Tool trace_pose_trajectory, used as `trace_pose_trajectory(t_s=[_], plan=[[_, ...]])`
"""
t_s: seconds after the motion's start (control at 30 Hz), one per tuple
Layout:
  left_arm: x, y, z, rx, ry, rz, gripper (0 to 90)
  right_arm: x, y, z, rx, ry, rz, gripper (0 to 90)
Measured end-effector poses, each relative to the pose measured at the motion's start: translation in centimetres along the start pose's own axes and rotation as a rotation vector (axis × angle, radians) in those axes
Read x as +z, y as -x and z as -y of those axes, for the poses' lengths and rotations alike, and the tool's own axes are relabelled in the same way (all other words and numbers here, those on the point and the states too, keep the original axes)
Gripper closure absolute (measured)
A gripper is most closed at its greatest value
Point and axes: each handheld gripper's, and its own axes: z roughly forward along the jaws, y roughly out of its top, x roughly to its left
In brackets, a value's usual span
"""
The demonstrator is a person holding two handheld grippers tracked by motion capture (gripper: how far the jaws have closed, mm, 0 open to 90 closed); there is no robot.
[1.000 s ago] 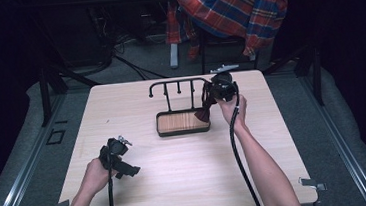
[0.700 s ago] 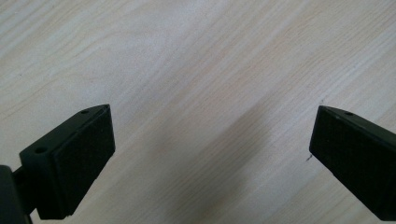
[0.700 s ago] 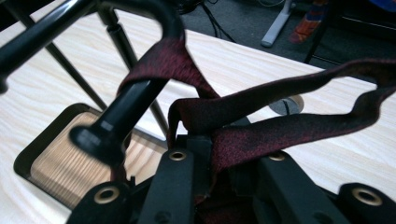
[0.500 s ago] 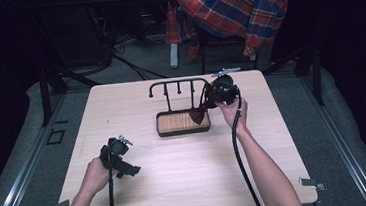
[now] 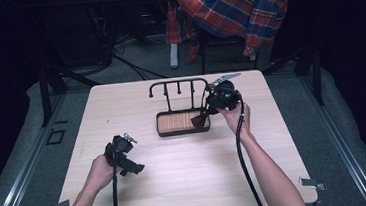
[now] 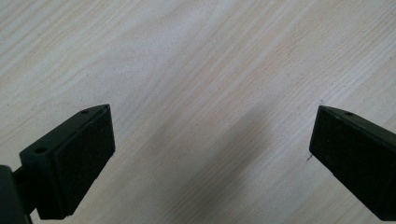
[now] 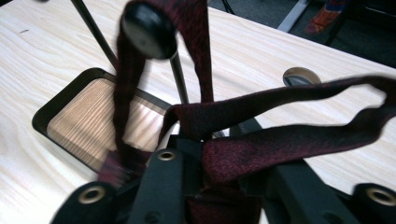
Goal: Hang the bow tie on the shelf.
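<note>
Your left gripper is near the front left part of the table, held low in your left hand. In the left gripper view its two black jaws stand far apart, with nothing between them, and under them you see the pale wood of the table.

Your right gripper is at the right end of the small stand, which is placed toward the far side of the table. Your right hand holds it from the right side. In the right gripper view the jaws are pressed on a dark red strap of cloth. One band of the strap goes up and loops over the round black end of a peg of the stand. Another band runs to the right in a long loop, a little blurred. In the high view the strap hangs at the right edge of the stand's tray, which has a dark rim and a wooden bottom. Whether the strap touches the tray, you cannot tell.

Behind the table a checked cloth in red and blue hangs over a chair.
</note>
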Motion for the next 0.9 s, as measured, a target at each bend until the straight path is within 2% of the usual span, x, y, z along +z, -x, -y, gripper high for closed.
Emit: trace_pose_trajectory(t_s=[0.2,0.3,0.5,0.57,0.9], plan=[[0.1,0.1,-0.2,0.005,-0.001,0.003,0.1,-0.5,0.0,0.0,0.001,-0.008,0.007,55.5],[0.1,0.1,0.0,-0.005,0.004,0.000,0.1,-0.7,0.0,0.0,-0.004,-0.012,-0.001,55.0],[-0.2,0.1,0.3,-0.008,0.006,-0.002,0.1,-1.3,-0.7,0.1,-0.031,-0.036,-0.003,45.2],[-0.2,0.1,0.2,0.000,0.004,-0.003,0.1,-1.8,-0.9,0.1,-0.036,-0.046,-0.010,41.7],[-0.2,0.3,0.3,-0.010,0.008,-0.006,0.1,-5.4,-2.1,0.6,-0.088,-0.119,-0.039,25.1]])
